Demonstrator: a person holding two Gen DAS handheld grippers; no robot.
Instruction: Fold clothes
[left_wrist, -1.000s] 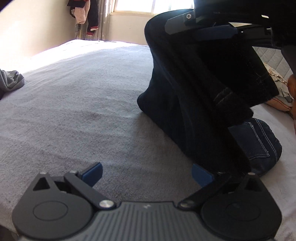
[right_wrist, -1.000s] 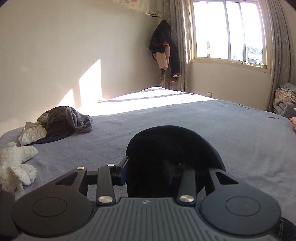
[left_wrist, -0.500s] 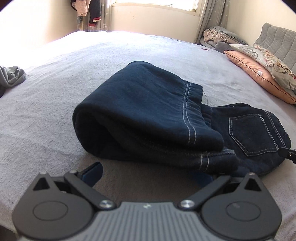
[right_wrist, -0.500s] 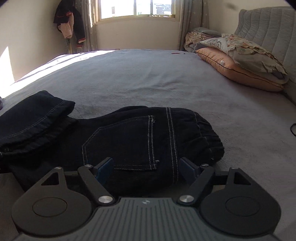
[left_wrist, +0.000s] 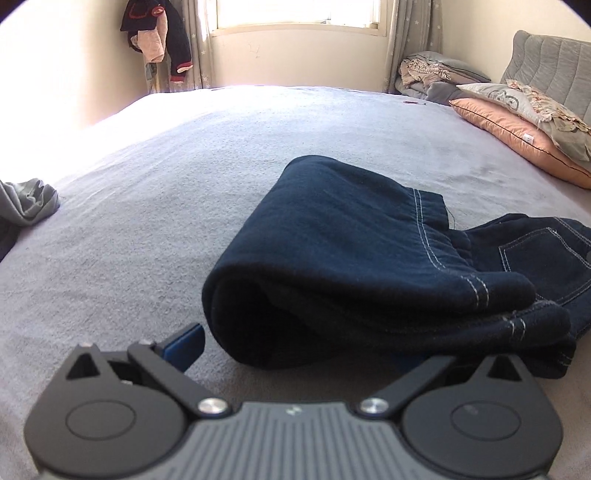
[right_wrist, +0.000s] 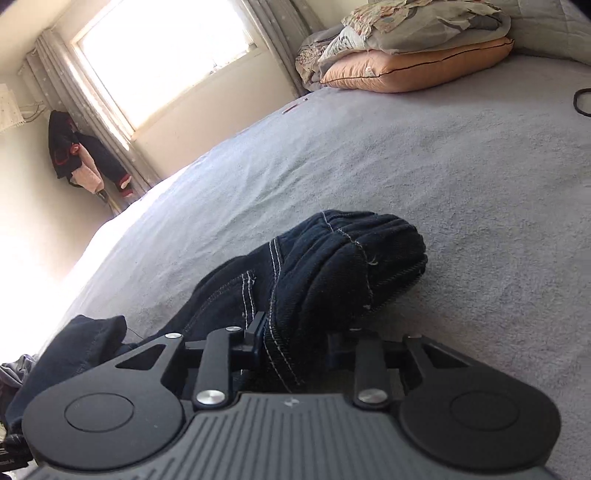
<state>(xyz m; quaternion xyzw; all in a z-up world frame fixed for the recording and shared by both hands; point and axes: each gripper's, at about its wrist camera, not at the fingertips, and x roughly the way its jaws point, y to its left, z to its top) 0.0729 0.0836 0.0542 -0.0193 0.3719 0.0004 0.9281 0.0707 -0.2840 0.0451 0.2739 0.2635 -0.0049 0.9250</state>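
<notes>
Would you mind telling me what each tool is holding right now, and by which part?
The right tool is closing on the jeans at the bunched, stitched waistband end. The left tool stands open, holding nothing.

One pair of dark jeans (left_wrist: 362, 258) lay on one grey bed (left_wrist: 184, 206). Two pillows (left_wrist: 517, 122) were stacked at the bed's head. One window (left_wrist: 295, 14) stood beyond the bed, one grey garment (left_wrist: 29, 201) at its edge.
</notes>
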